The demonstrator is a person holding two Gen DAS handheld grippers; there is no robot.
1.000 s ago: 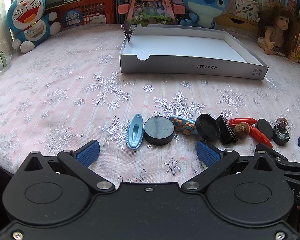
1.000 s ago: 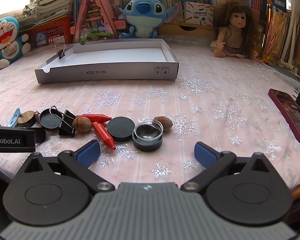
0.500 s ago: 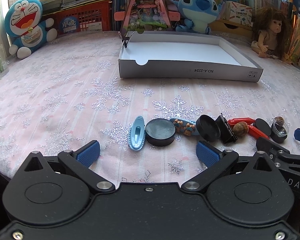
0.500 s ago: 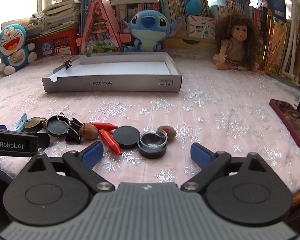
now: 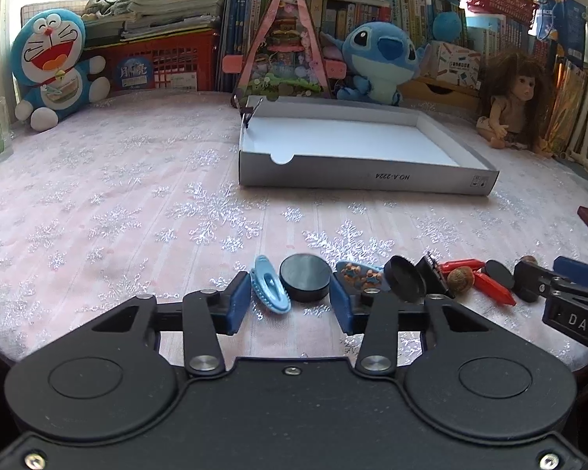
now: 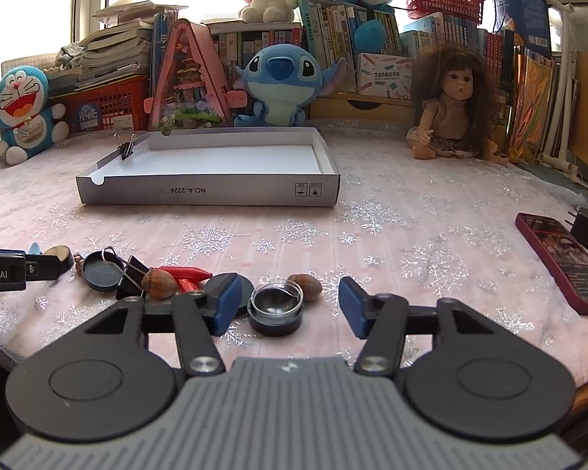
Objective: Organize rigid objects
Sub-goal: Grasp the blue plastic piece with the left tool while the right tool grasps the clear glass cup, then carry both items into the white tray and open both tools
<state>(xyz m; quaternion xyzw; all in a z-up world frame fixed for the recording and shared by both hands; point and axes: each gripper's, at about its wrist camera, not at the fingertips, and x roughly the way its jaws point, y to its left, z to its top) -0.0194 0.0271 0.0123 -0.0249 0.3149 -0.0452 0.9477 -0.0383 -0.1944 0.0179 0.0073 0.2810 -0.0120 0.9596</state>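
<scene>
Left tool (image 5: pixel 290 303): spread, I straddle the puck (image 5: pixel 305 282); rigid, light, grip its rim. Right tool (image 6: pixel 286 305): spread around the jar (image 6: pixel 275 311); slippery, fragile.

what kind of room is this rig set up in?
Probably a child's room or home study, not a lab. Packed bookshelves line the back wall, with a Stitch plush, a Doraemon plush and a doll along the edge of a table under a snowflake tablecloth.

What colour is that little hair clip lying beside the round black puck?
Light blue; the hair clip shows best in the left wrist view, left of the black puck.
</scene>
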